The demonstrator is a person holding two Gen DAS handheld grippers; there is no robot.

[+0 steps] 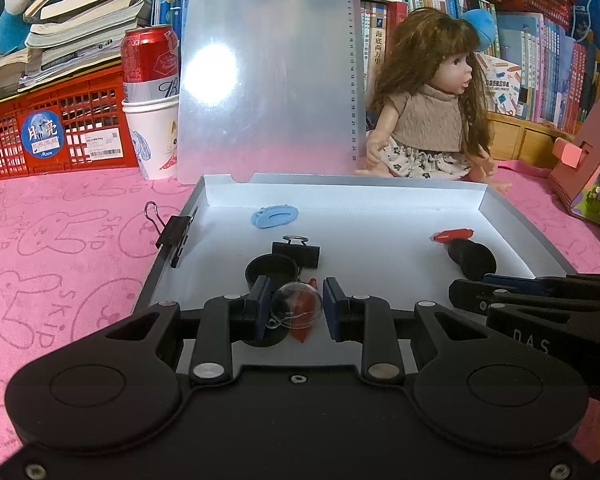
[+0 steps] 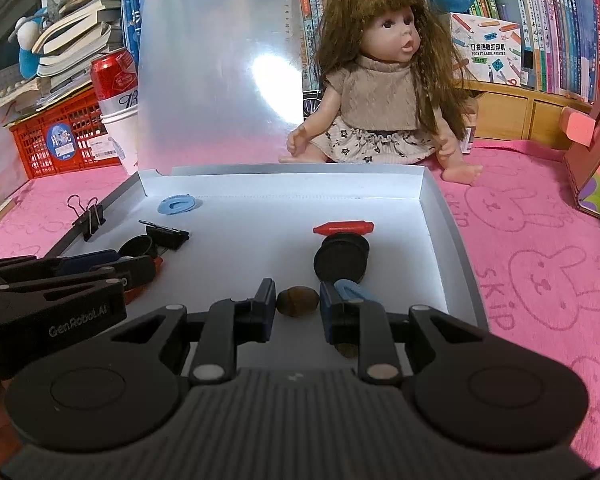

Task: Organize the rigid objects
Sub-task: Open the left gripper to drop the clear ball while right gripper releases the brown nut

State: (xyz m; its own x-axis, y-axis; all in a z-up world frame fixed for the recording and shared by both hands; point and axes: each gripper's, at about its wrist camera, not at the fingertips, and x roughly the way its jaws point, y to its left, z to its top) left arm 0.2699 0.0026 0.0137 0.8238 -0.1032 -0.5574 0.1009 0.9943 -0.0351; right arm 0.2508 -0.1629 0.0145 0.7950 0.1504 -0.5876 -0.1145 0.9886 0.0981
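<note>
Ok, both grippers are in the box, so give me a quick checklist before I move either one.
1. Jaws of the left gripper closed on the clear ball: ok.
2. Jaws of the right gripper closed on the brown nut: ok.
3. The lid standing open: ok.
4. Bare floor in the box for a set-down: ok.
5. Ball and nut lifted off the floor: cannot tell.
6. Room ahead of the left jaws: not ok, the black cap sits just behind the ball.
</note>
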